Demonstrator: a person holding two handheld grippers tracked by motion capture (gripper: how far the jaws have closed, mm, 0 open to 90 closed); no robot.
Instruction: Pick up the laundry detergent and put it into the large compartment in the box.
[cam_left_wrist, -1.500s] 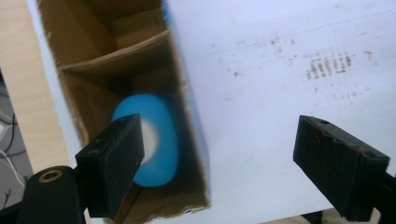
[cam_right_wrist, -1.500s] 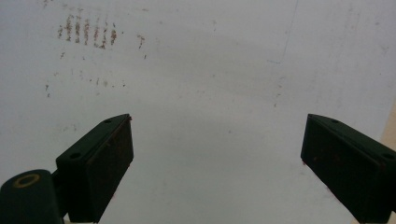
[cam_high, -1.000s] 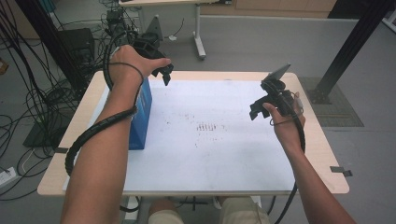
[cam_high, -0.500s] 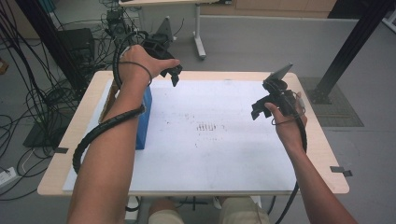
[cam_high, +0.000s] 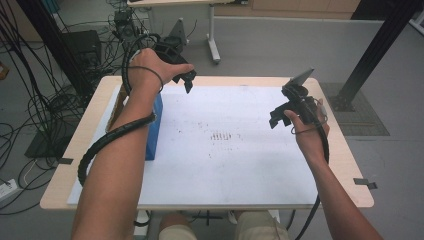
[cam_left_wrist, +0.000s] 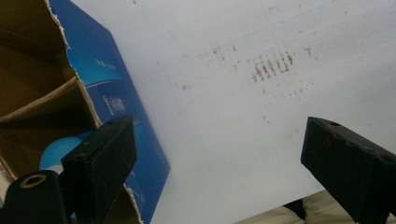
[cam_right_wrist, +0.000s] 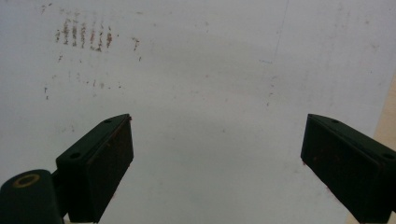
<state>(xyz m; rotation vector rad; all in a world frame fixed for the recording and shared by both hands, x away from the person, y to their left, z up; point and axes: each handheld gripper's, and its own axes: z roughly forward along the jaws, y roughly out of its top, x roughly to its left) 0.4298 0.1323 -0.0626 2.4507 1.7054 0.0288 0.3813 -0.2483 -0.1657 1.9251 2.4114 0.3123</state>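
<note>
My left gripper (cam_high: 188, 84) hangs over the far left part of the white sheet (cam_high: 235, 170), just right of an open blue carton (cam_high: 154, 127). Its jaws stand wide apart with nothing between them. In the left gripper view (cam_left_wrist: 219, 140) the carton (cam_left_wrist: 116, 98) shows a brown cardboard inside with a divider, and a light blue rounded thing (cam_left_wrist: 56, 150) lies in it. My right gripper (cam_high: 276, 118) is held above the sheet's right side. In the right gripper view (cam_right_wrist: 217, 135) its jaws are open and empty over the bare sheet (cam_right_wrist: 201, 74).
The sheet covers most of a wooden table (cam_high: 345, 150) and has rust-brown smudges (cam_high: 224, 136) near its middle. Cables and a black stand (cam_high: 65, 55) crowd the floor at the far left. A dark post (cam_high: 372, 55) rises at the far right.
My left gripper has drifted a little to the right, away from the carton. The right gripper has stayed where it was.
</note>
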